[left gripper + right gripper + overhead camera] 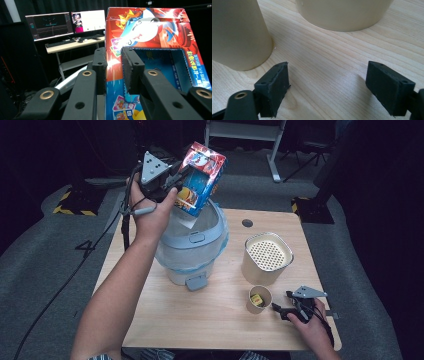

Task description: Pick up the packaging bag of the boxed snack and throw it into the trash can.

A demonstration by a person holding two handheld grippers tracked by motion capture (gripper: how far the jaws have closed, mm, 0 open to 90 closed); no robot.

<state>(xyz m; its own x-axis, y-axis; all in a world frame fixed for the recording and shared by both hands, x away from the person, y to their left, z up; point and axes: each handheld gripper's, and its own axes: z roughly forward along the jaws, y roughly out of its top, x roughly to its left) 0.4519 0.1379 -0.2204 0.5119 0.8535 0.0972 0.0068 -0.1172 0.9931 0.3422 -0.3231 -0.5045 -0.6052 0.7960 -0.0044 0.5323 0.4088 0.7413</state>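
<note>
Nearest, the right hand-held gripper [278, 309] rests open on the tabletop [200, 315]. Far left, the light, crushable carton [201, 177] is pinched by its wall in the left hand-held gripper [115, 67], over the bin [192, 247].

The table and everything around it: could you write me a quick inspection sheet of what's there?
Surface: light wooden table, bare at the front.
Job's things: colourful carton held tilted over the grey lined bin.
Clutter: cream perforated-top container; small paper cup with something yellow inside.
Grippers: left gripper with fingers closed on the carton wall; right gripper open, low over the table beside the cup.
Cables: black cable trailing to the floor.
Surroundings: grey carpet, monitors on a desk.
</note>
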